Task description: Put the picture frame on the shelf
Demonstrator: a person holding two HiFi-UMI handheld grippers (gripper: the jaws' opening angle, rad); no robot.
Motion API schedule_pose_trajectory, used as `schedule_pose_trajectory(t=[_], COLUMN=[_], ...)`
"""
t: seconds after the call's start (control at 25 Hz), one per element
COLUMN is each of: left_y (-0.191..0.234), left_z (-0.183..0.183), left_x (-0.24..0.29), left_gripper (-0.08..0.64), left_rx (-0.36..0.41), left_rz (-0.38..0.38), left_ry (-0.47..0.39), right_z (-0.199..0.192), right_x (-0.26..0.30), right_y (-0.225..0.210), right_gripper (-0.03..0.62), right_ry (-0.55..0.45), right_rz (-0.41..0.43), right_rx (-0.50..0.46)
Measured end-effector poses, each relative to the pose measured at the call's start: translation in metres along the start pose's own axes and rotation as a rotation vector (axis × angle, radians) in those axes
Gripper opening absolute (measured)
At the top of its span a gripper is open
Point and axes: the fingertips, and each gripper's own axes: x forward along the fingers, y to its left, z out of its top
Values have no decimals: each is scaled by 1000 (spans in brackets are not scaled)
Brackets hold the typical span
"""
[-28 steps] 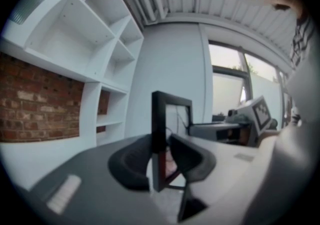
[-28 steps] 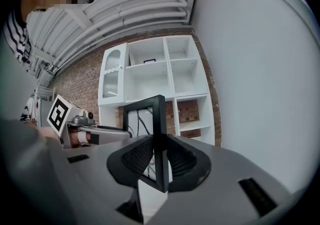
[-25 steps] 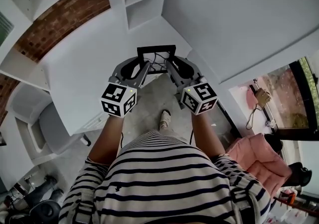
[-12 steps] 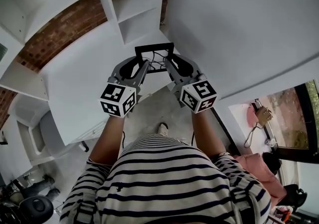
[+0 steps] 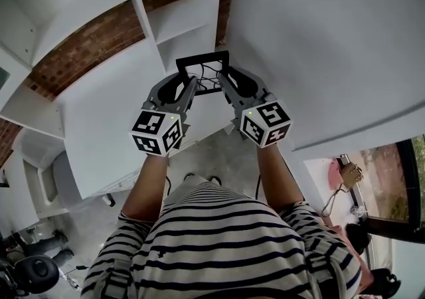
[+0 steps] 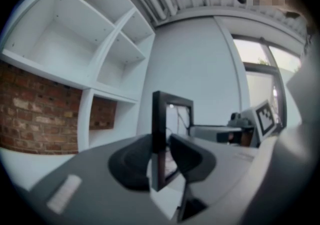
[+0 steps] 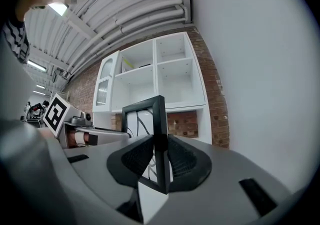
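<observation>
A black picture frame (image 5: 202, 65) with a white, black-lined picture hangs in the air, gripped from both sides. My left gripper (image 5: 190, 86) is shut on its left edge (image 6: 159, 134), and my right gripper (image 5: 224, 85) is shut on its right edge (image 7: 161, 139). The white shelf unit (image 5: 174, 18) with open compartments stands just beyond the frame, against a brick wall. The same shelf (image 7: 157, 76) rises ahead in the right gripper view, and the shelf (image 6: 82, 44) fills the upper left of the left gripper view.
A white desk top (image 5: 106, 108) lies below left of the frame. A white wall (image 5: 319, 38) runs along the right. A grey chair (image 5: 40, 158) stands at the left. The person's striped shirt (image 5: 219, 238) fills the bottom.
Both grippers with the frame have moved up and forward, closer to the shelf. The shelf compartments have come further into view. The grip is unchanged.
</observation>
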Motion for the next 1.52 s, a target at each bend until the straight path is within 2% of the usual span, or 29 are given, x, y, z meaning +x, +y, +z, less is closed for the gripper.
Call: schedule_pose_trajectory(t=[0.2,0.44,0.76,1.0,1.2,1.52], left_y=[31,56,116,130,151,166], left_z=[27,51,102,103,129,148], left_x=[25,50,87,109,119,140], left_gripper=[115,115,115,115,115,115], left_rx=[-19,16,44,88,99,130], left_rz=[39,58,83,104,129,217], left_ry=[-21,-44,-75,-98,-108,-137], right_z=[25,45,89,87,110,127], right_x=[41,74,147,167,194,221], right_y=[-19,-38,-62,-81,-87,-107], right_gripper=[77,77,77,77,77,77], right_ry=[-10,-41,-61,-110,-109,-130], right_rz=[25,50,58,79,101,185], right_rx=[-23,-48,-78,-102,-120,-132])
